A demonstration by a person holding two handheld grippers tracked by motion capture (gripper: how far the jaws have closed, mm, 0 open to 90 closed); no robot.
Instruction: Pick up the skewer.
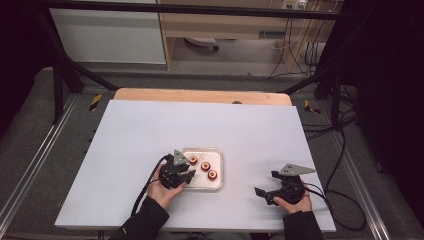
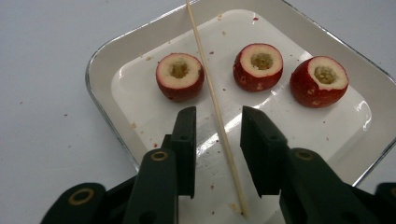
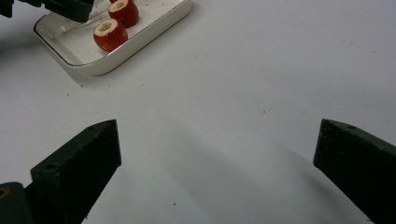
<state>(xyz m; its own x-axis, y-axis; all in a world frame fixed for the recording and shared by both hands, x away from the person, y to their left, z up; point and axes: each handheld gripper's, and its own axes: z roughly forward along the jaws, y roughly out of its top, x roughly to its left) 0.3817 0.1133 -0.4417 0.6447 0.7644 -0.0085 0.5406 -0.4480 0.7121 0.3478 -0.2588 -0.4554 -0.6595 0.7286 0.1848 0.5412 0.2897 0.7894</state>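
The left tongs (image 2: 217, 140) are held spread over the near edge of the white tray (image 2: 109, 51), with the thin wooden skewer (image 2: 219, 126) lying between the two jaws and untouched by either; its long axis runs from just under the tongs away across the tray, passing between two of the three cored red fruits (image 2: 180, 76) lined up beyond the jaw tips. The right tongs (image 3: 217, 158) are held wide open above the bare bench (image 3: 261, 70), well apart from the tray, so the left hand (image 1: 165, 191), lowered and angled forward, is judged the nearer for a pinch on the skewer.
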